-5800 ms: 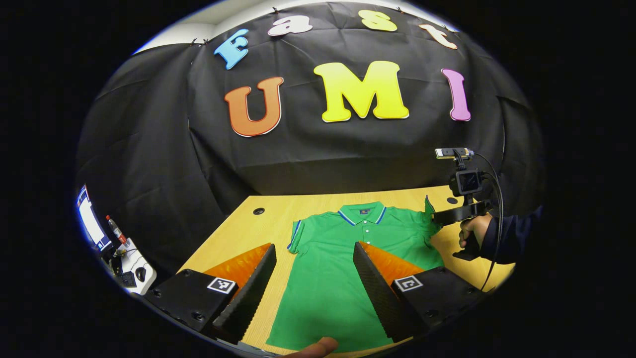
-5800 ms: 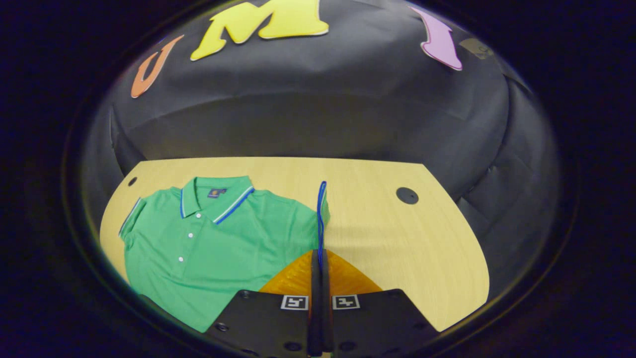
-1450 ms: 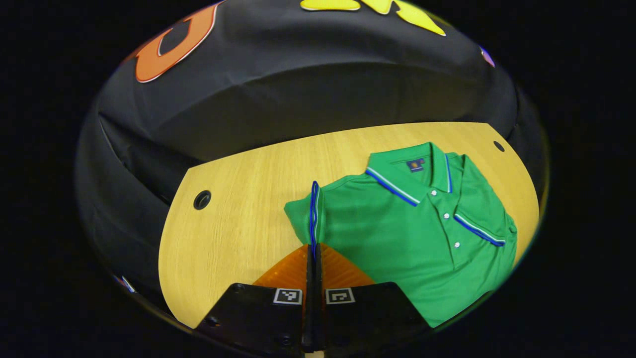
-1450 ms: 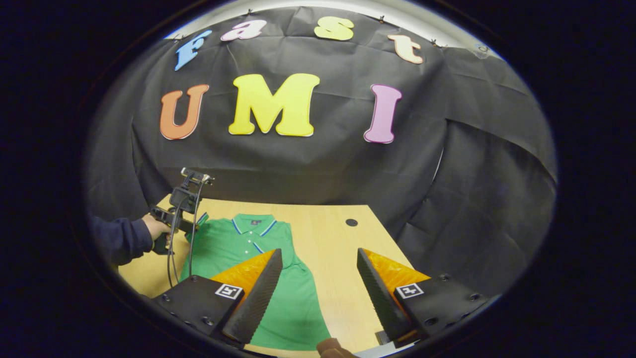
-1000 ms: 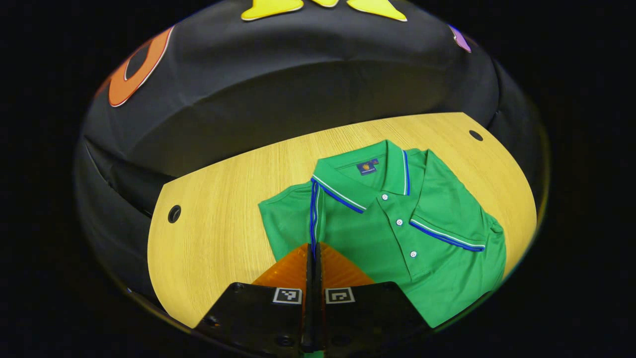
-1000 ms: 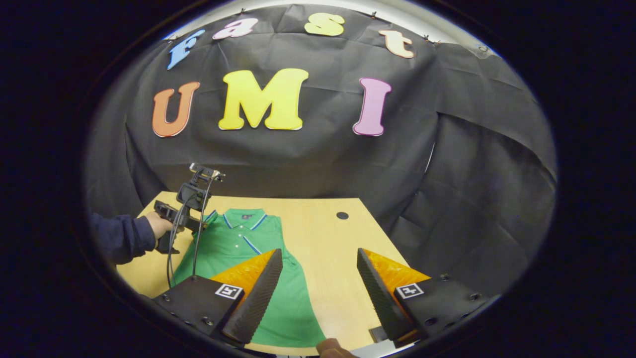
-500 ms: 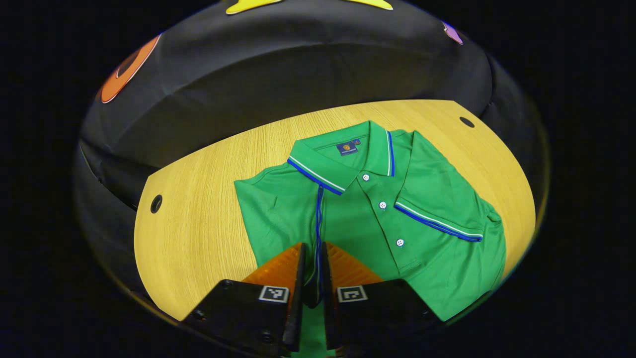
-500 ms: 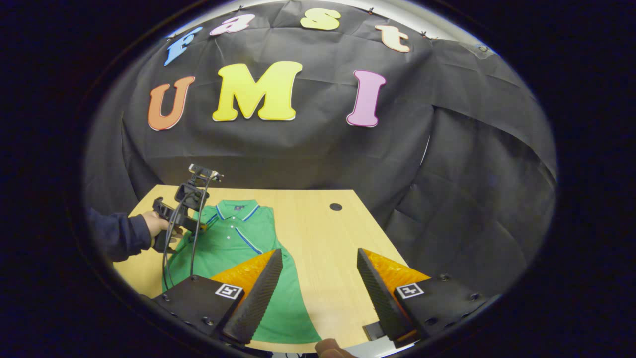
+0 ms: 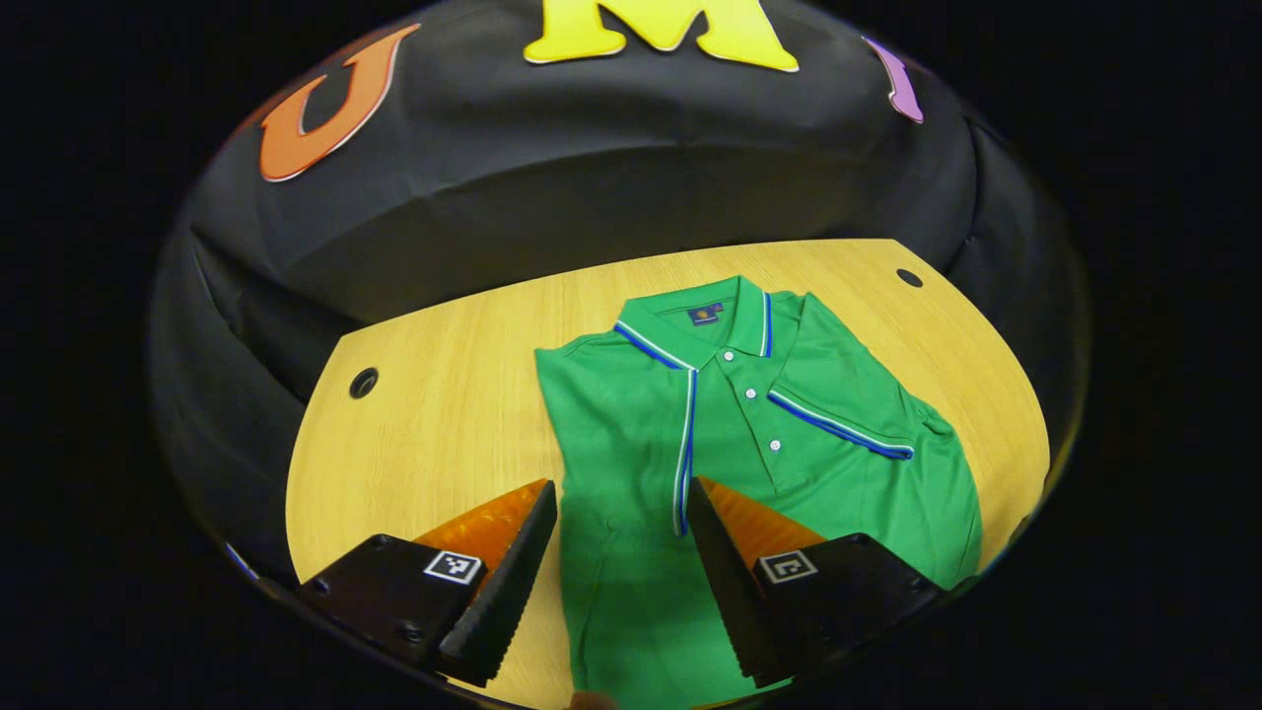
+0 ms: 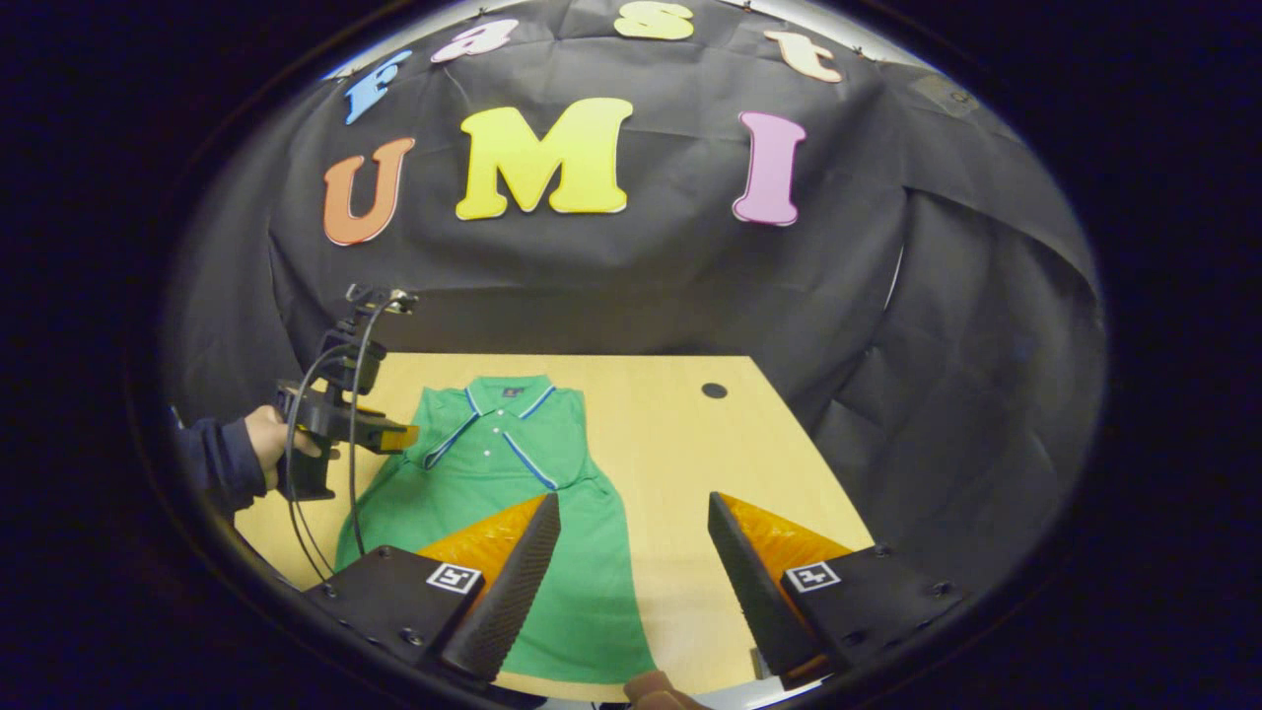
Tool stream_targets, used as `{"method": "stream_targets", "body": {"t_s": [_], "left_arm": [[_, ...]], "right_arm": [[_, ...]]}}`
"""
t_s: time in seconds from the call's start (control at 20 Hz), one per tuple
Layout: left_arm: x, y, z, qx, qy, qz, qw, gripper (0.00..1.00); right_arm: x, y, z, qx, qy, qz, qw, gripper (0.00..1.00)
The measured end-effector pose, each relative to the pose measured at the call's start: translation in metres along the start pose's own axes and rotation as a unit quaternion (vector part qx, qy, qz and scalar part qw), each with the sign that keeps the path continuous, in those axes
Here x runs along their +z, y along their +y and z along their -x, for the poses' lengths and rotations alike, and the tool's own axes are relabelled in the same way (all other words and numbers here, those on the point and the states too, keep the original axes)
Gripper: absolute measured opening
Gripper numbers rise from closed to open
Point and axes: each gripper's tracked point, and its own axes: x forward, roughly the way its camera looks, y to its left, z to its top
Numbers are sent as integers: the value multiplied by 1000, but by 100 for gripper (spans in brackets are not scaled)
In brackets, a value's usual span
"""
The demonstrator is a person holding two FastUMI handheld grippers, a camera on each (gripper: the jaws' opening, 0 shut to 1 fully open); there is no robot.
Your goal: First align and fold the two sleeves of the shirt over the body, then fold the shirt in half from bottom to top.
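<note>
In the left gripper view, the left gripper (image 9: 619,537) is holding its two fingers spread wide apart, gripping nothing. The green polo shirt with blue-and-white striped trim (image 9: 749,463) is lying flat on the light wooden table (image 9: 434,434), and the gripper is hanging over the shirt's body, below the collar. Whether the fingertips are touching the cloth cannot be told. The shirt's left sleeve (image 9: 631,424) is lying folded over the chest, its striped cuff running straight down from the collar's corner to a spot just inside the gripper's right-hand finger (image 9: 715,552). The shirt's right sleeve (image 9: 838,404) is also lying folded over the body, its striped cuff slanting across the other side of the buttons.

In the right gripper view, the right gripper (image 10: 626,567) is likewise holding its fingers wide open and empty, above the shirt's (image 10: 493,493) lower edge and the bare table (image 10: 680,463) beside it. Farther off, a hand (image 10: 268,434) in a dark sleeve (image 10: 212,463) is gripping the left gripper (image 10: 389,437), which is hanging over the shirt's shoulder area.

The table is carrying two round dark cable holes, one (image 9: 364,382) well to one side of the shirt and one (image 9: 909,278) near the far corner on the other side. Black cloth (image 10: 641,276) is hanging behind and around the table as the booth's wall.
</note>
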Motion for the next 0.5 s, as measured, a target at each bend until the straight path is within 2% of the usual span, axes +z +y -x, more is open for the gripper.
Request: {"method": "stream_targets", "body": {"t_s": [0.15,0.25,0.35,0.5], "left_arm": [[-30,20,23,24,9,45,999,89],[-58,34,36,44,22,68,996,95],[-92,44,52,61,45,94,993,95],[-149,44,72,66,89,125,986,95]], "right_arm": [[-27,-2,-21,16,46,-5,999,96],[-47,-3,-35,27,74,-6,997,94],[-72,-8,-47,28,110,-3,993,94],[-114,-12,-59,37,171,-12,985,94]]}}
